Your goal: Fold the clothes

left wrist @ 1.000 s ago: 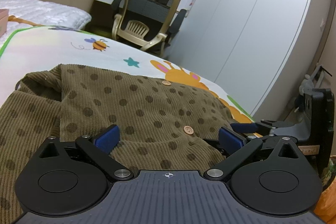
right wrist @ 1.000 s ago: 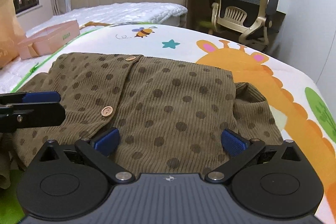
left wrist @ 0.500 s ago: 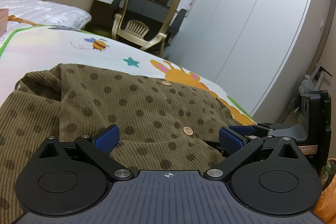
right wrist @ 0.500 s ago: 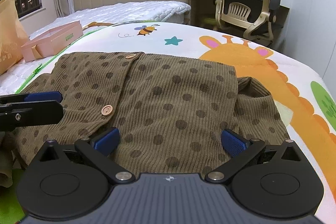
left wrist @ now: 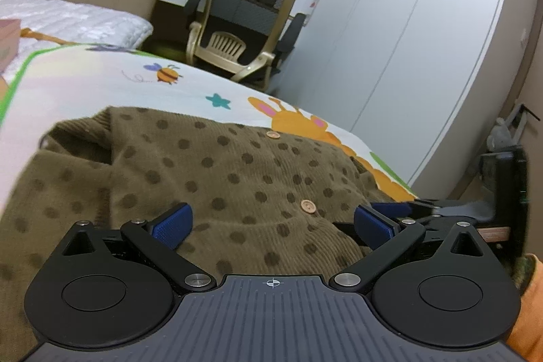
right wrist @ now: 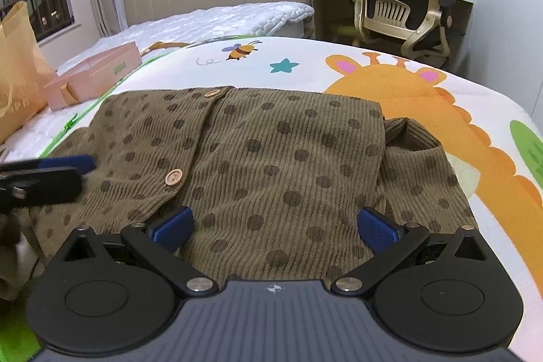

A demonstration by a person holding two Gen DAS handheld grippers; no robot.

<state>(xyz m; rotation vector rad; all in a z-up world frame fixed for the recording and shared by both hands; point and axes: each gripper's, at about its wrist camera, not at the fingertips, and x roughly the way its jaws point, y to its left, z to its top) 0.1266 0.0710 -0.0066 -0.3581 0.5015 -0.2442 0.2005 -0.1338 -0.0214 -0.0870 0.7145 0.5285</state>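
2 grippers hang low over a brown dotted cardigan (right wrist: 271, 165) spread on a bed with a cartoon sheet (right wrist: 424, 111). In the right wrist view the cardigan fills the middle of the frame, its button strip running from 12 o'clock down to 9 o'clock, with 1 wooden button (right wrist: 173, 176) near the lower end and another at the top edge. A folded sleeve lies at 3 o'clock, touching the body of the garment.

The right gripper (right wrist: 273, 228) has its jaws spread wide, the blue pads (right wrist: 376, 231) apart over the near hem and holding nothing. The left gripper (left wrist: 271, 224) is likewise wide open and empty above the cloth, its pads to either side of the lower button.

From the right wrist view, the left gripper shows blurred at 9 o'clock over the cardigan's edge; from the left wrist view, the right one sits at 3 o'clock beside the garment.

At 10 o'clock in the right wrist view a pink box (right wrist: 95, 73) rests on the bed, and a desk chair (right wrist: 400, 5) stands at 1 o'clock beyond it.
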